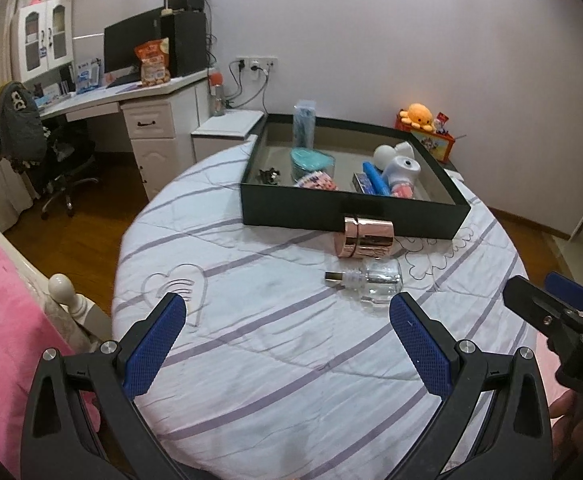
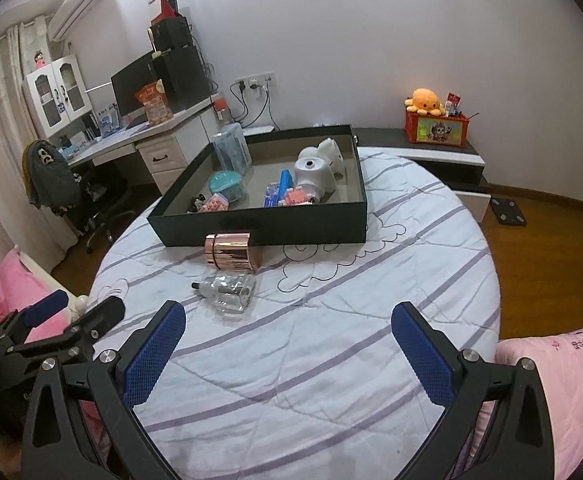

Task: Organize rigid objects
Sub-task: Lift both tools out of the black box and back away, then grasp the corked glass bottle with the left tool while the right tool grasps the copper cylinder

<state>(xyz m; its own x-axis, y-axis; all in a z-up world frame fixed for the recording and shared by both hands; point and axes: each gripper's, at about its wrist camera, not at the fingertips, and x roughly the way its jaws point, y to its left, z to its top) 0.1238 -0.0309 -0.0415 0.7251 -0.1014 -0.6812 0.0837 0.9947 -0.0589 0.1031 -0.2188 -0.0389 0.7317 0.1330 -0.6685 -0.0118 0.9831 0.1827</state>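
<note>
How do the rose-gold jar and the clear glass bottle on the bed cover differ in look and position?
The rose-gold jar is opaque and mirror-shiny; the clear glass bottle is see-through. The jar is a short cylinder, while the bottle has a narrow neck with a dark tip. The jar lies right by the black box; the bottle lies nearer the grippers. Both lie on their sides, outside the box.

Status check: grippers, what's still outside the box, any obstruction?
Left gripper and right gripper open, empty. Rose-gold jar and glass bottle on bedspread, outside black box. Path clear.
</note>
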